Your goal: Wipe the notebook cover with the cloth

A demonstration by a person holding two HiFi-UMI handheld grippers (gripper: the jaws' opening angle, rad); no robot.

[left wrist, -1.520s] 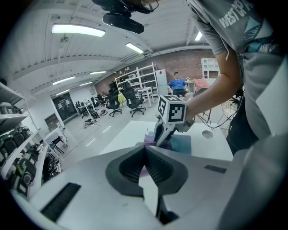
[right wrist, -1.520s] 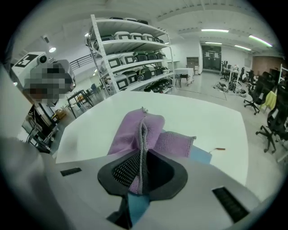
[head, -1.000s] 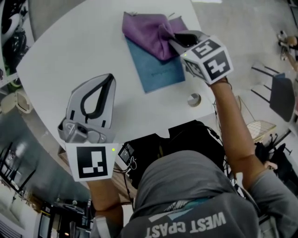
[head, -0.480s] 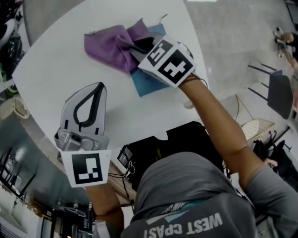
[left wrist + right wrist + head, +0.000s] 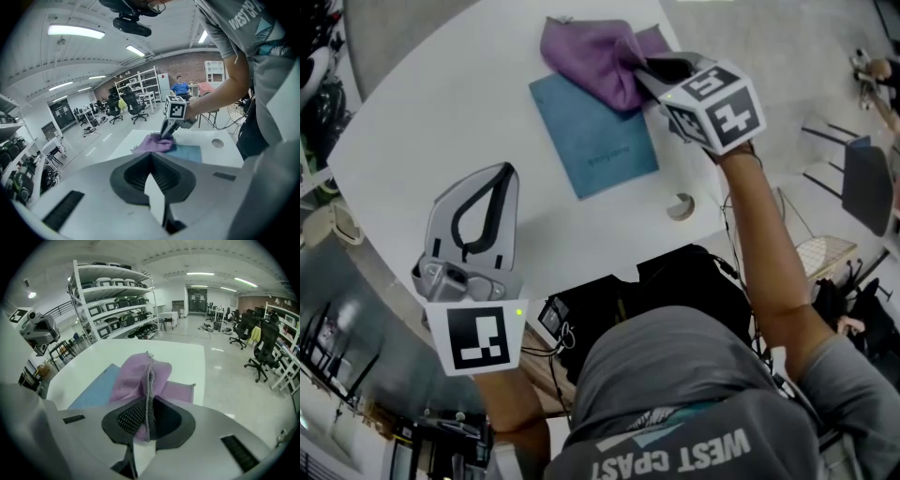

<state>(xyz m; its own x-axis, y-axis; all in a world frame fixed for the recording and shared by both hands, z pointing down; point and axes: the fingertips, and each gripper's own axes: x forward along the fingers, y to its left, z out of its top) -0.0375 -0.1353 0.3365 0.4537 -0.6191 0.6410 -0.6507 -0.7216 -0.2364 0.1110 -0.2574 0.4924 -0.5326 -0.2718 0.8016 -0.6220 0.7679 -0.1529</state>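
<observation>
Right gripper [image 5: 645, 69] dragged cloth [image 5: 586, 52] rightward; its own view shows the pinch.

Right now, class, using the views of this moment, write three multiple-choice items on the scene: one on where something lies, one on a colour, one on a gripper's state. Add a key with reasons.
1. Where does the purple cloth lie?
A. On the floor
B. Over the far end of the notebook, partly on the white table
C. Hanging off the table's near edge

2. What colour is the notebook's cover?
A. Red
B. Blue
C. Black

3. How does the right gripper stand?
A. Open and empty
B. Shut on the notebook
C. Shut on the cloth

Key:
1 B: the head view shows the cloth bunched across the notebook's far end.
2 B: the bare part of the cover is blue.
3 C: the right gripper view shows a fold of cloth pinched between the jaws.
</observation>
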